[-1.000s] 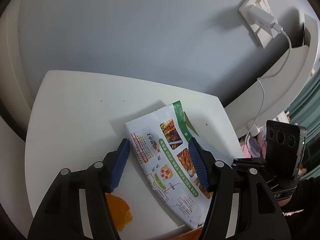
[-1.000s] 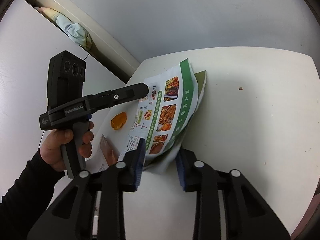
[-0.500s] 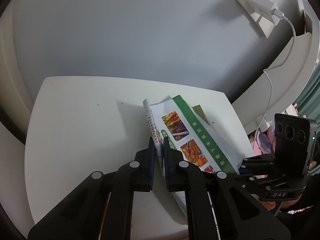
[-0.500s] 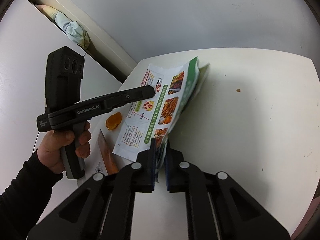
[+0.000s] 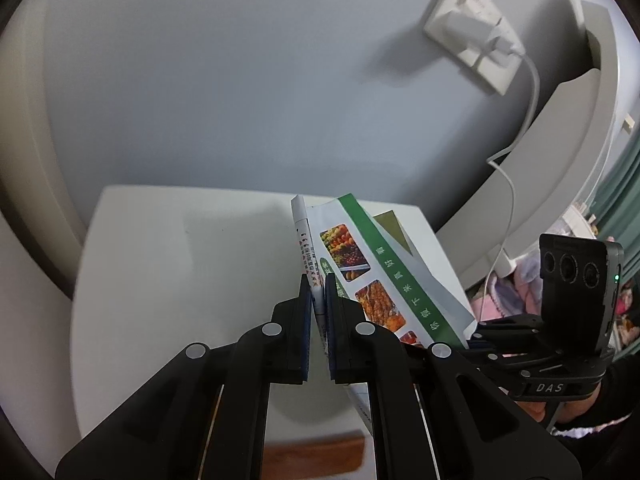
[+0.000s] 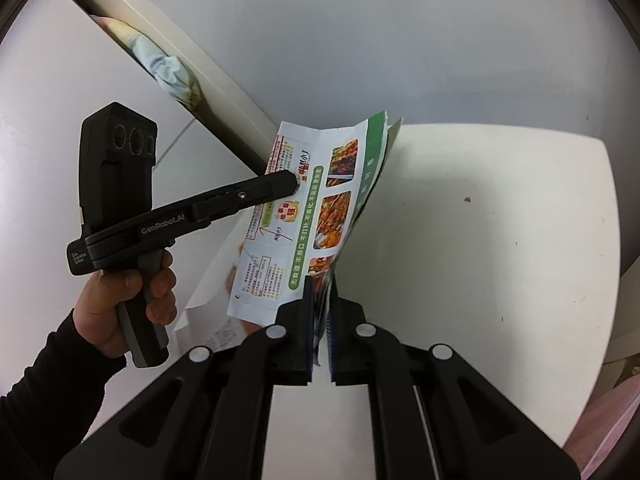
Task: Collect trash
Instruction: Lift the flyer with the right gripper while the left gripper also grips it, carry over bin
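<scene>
Both claws clamped on food bag (image 6: 320, 204); long axis tilted up toward wall (image 5: 240, 80)

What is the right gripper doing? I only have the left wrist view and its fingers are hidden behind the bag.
Observer: Right gripper is shut on the printed bag, pinching its near edge.
Operator: Any trash on the table that I can't see?
Observer: A small brown crumb lies to the right of the bag, well apart from it.
Operator: Anything under the bag?
Observer: White paper sticks out past its lower left edge.
</scene>
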### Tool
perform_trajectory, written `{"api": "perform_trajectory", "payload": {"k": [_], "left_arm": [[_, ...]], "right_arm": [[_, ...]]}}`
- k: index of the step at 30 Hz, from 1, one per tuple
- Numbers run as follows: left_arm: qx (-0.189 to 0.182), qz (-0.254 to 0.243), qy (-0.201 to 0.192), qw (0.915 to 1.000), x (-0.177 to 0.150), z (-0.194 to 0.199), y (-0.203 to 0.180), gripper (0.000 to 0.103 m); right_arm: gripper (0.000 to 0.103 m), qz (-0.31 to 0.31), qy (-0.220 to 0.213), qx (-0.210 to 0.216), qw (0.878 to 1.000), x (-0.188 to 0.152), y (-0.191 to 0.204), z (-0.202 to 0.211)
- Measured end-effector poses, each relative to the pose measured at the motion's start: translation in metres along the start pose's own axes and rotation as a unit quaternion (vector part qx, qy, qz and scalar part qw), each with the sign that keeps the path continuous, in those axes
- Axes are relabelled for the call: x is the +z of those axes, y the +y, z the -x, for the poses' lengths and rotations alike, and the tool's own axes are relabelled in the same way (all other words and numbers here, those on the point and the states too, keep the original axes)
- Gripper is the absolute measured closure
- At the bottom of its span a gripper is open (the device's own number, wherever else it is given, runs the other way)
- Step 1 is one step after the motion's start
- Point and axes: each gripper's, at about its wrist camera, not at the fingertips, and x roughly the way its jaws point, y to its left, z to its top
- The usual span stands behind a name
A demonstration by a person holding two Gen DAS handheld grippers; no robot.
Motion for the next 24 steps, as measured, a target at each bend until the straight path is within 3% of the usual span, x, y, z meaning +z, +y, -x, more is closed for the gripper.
{"api": "perform_trajectory", "payload": {"k": [14, 24], "left_arm": [[0.042, 0.005, -0.053, 0.9977, -0.021, 0.091, -0.062, 0.099], [0.086, 0.039, -0.089, 0.9915, -0.079, 0.155, -0.103, 0.100]], "right_arm": [[0.095, 0.059, -0.003, 0.024, 0.998, -0.016, 0.048, 0.058], [0.095, 0.107, 0.021, 0.048, 0.993, -0.063, 0.086, 0.074]]}}
